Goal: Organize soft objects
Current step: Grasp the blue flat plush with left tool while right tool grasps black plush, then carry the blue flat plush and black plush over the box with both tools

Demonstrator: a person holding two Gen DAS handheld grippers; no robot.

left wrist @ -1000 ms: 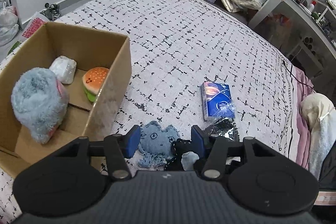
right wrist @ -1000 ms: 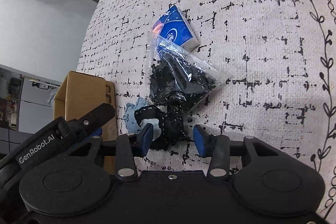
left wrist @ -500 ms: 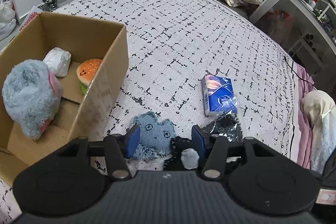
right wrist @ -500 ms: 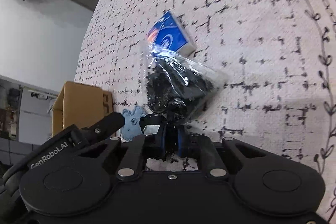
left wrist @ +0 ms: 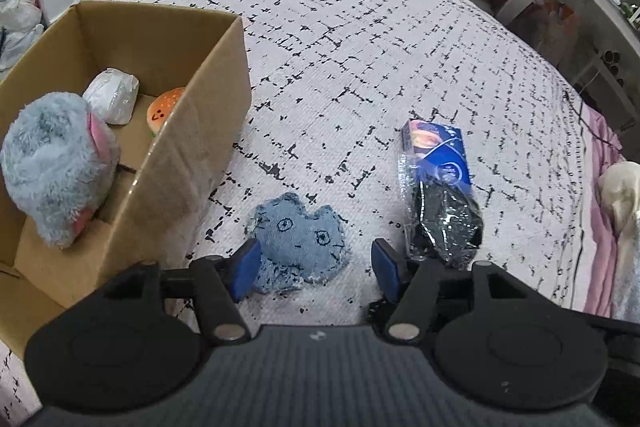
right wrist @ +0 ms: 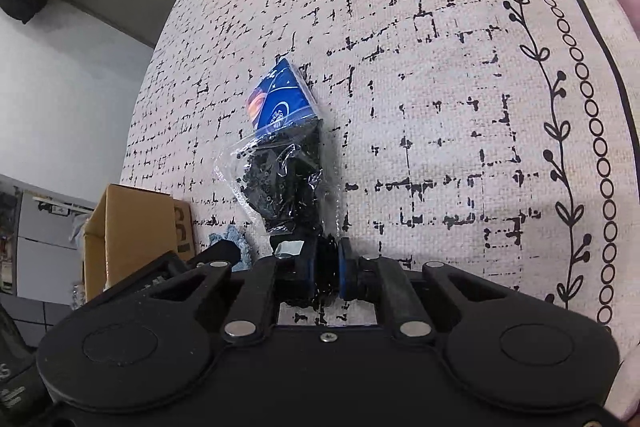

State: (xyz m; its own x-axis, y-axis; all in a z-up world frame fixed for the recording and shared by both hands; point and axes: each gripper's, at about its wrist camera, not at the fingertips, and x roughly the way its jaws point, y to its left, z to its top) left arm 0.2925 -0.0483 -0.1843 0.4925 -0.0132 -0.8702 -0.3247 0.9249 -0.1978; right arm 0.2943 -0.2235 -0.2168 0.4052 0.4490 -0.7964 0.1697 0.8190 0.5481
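- L gripper (left wrist: 314, 269): jaws opening, blue pads apart, nothing clamped. Denim plush (left wrist: 298, 241) lies on bedspread (left wrist: 360, 39) between/just ahead of the pads; its near-left edge is next to the L pad, can't tell if touching.
- R gripper (right wrist: 326, 269): pads closed tight on black fabric item (right wrist: 320, 287) w/ pale stitching. Fabric bunched betw. pads; some hangs below them over the spread.
- Clear bag w/ black contents (right wrist: 280, 187): lies on spread directly ahead of R gripper, near end right at the pads. Can't tell if the clamped fabric is joined to the bag.
- Blue tissue pack (right wrist: 282, 103): beyond the bag, far end of bag overlaps its near edge. Same pair in L view: pack (left wrist: 438, 151), bag (left wrist: 440, 223), to the right of denim plush, apart from it.
- Cardboard box (left wrist: 208, 131): open top, on bed at left of L view, near denim plush but not touching.
- Box contents: fluffy grey-blue plush (left wrist: 52, 167) w/ pink patch, leaning at near side; burger toy (left wrist: 162, 111) against right wall; white wrapped bundle (left wrist: 112, 95) toward the back.
- Box also seen in R view (right wrist: 128, 231), left of R gripper.
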